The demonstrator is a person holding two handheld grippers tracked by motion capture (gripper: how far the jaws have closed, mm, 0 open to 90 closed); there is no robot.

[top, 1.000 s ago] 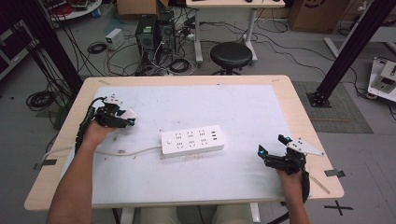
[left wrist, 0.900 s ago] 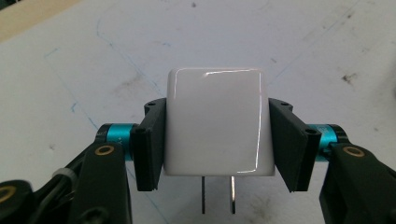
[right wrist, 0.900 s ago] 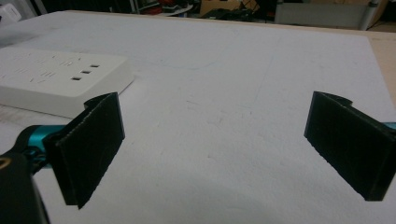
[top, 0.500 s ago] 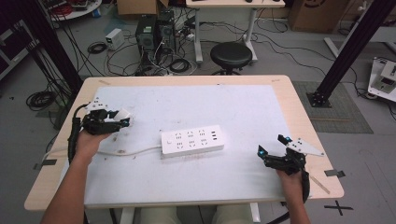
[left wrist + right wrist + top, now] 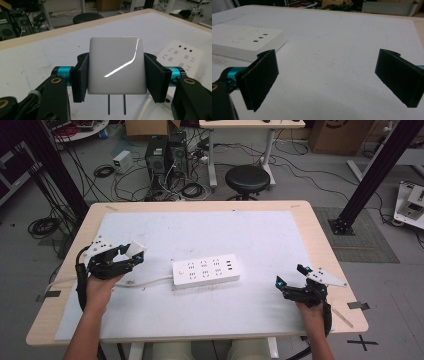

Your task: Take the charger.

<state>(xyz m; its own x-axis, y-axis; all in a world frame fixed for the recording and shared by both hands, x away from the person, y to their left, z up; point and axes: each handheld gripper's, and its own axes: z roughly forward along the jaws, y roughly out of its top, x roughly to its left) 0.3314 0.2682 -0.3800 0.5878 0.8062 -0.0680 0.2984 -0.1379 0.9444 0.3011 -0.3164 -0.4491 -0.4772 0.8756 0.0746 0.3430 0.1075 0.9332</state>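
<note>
White-topped table (image 5: 210, 227) in a cable-strewn lab, left gripper (image 5: 131, 256) clamped on a glossy white plug adapter (image 5: 116, 65) with prongs pointing down, held above the mat left of the white power strip (image 5: 206, 271), right gripper (image 5: 292, 276) gaping wide with nothing between its jaws, resting near the table's right edge.

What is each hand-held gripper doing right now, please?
Left hand-held gripper: closed on the white plug adapter, prongs pointing down.
Right hand-held gripper: open, holding nothing, near the white power strip.
</note>
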